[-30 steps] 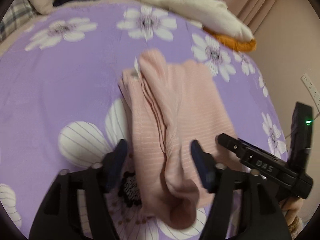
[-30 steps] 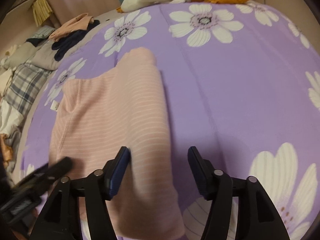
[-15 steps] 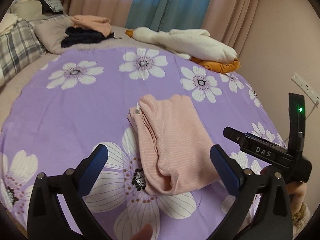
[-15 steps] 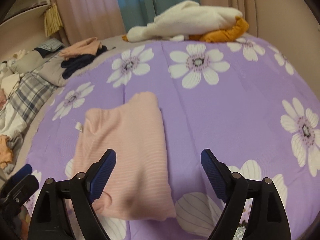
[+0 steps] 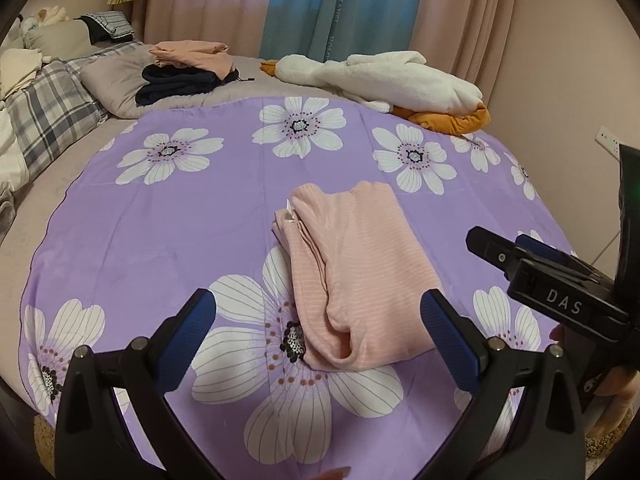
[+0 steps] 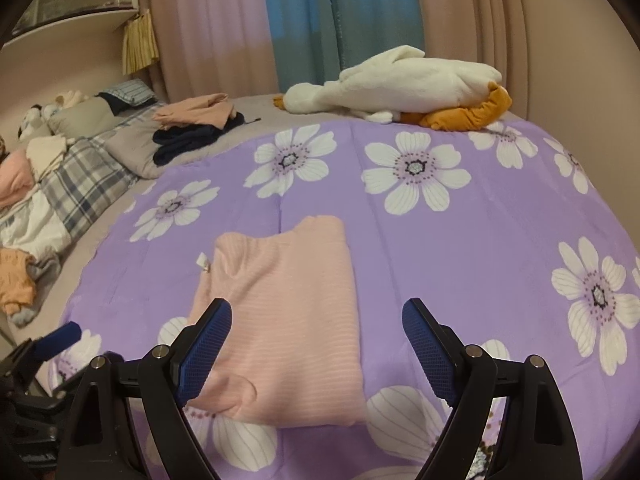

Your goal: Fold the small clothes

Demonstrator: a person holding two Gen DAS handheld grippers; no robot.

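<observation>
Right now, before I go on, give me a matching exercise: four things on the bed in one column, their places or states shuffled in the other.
Things:
1. pink top
2. plush goose
3. dark clothes
4. left gripper

Places or states:
A. under a peach garment, on the grey pillow
B. folded, in the middle of the purple cover
C. open, nothing between its fingers
D. lying at the cover's far edge, by the curtains

Pairs: 1-B, 2-D, 3-A, 4-C

White plush goose (image 5: 392,76) lies beyond the purple floral sheet (image 5: 160,232).
</observation>
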